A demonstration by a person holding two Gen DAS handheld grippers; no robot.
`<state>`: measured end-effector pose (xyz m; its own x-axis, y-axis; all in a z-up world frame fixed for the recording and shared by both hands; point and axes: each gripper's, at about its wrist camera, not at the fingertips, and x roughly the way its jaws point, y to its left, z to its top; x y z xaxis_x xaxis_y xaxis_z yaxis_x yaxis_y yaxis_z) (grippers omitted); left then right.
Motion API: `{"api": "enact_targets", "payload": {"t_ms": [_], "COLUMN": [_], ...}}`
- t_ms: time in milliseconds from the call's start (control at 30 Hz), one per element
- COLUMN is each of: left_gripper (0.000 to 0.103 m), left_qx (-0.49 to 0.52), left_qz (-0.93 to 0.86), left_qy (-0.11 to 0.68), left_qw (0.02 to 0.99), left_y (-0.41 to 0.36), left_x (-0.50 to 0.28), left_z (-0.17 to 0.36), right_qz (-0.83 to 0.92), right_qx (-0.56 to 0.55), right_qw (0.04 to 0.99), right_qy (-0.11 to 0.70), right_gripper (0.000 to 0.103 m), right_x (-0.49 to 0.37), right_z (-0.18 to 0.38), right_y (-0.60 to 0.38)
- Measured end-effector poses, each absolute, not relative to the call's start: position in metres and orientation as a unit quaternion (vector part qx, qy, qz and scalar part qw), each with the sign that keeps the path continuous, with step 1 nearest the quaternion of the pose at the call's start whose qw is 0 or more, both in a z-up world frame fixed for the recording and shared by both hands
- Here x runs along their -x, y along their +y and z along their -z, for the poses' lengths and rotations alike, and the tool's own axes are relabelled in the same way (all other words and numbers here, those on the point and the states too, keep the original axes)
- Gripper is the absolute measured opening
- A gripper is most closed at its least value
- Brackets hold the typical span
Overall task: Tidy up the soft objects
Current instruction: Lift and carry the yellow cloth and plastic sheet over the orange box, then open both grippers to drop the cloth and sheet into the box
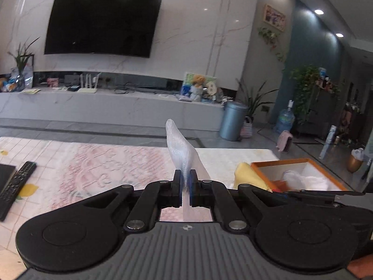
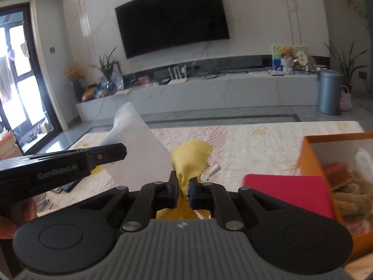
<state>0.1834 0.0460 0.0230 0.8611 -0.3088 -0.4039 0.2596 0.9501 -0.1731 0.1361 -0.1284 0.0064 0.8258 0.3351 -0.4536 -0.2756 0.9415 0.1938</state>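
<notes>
My left tool (image 1: 185,182) pinches a white mesh-knit sock (image 1: 180,147), lifted clear of the worktop (image 1: 93,163). My right tool (image 2: 183,187) is clamped on a crumpled yellow cloth (image 2: 190,156), also held up. I judge both are mid-carry toward the orange-rimmed open box (image 2: 310,144) to my right, which already holds a white item and knitted beige pieces. Next, each piece needs swinging over the rim and releasing inside. A magenta flat card (image 2: 286,191) leans by the box's near wall, possibly in the path. A black remote control (image 1: 17,186) lies far left; beyond, the wall-mounted television (image 1: 102,23).
</notes>
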Motion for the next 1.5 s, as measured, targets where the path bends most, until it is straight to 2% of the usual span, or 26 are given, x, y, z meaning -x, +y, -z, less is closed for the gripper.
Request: {"api": "enact_targets", "payload": {"t_ms": [333, 567, 900, 1100, 1433, 1500], "left_gripper": [0.005, 0.005, 0.005, 0.005, 0.005, 0.006], "left_qx": [0.015, -0.020, -0.038, -0.068, -0.087, -0.088], "left_qz": [0.248, 0.292, 0.320, 0.322, 0.316, 0.316], "left_qy": [0.181, 0.180, 0.230, 0.291, 0.361, 0.364], "left_qw": [0.952, 0.939, 0.918, 0.898, 0.873, 0.872], "left_y": [-0.055, -0.120, -0.174, -0.192, -0.200, -0.200], "left_x": [-0.172, -0.187, -0.220, -0.241, -0.262, -0.267], "left_z": [-0.053, -0.054, -0.032, 0.000, 0.052, 0.056], "right_qz": [-0.084, -0.045, -0.013, -0.001, 0.018, 0.018], "right_qx": [-0.077, -0.062, -0.086, -0.089, -0.094, -0.093], "right_qw": [0.975, 0.979, 0.970, 0.957, 0.933, 0.932], "right_qy": [0.190, 0.187, 0.228, 0.277, 0.346, 0.351], "right_gripper": [0.007, 0.007, 0.007, 0.007, 0.009, 0.011], "right_x": [-0.101, -0.096, -0.123, -0.147, -0.179, -0.182], "right_z": [-0.045, -0.049, -0.024, 0.001, 0.039, 0.043], "right_y": [-0.234, -0.284, -0.330, -0.345, -0.359, -0.360]}}
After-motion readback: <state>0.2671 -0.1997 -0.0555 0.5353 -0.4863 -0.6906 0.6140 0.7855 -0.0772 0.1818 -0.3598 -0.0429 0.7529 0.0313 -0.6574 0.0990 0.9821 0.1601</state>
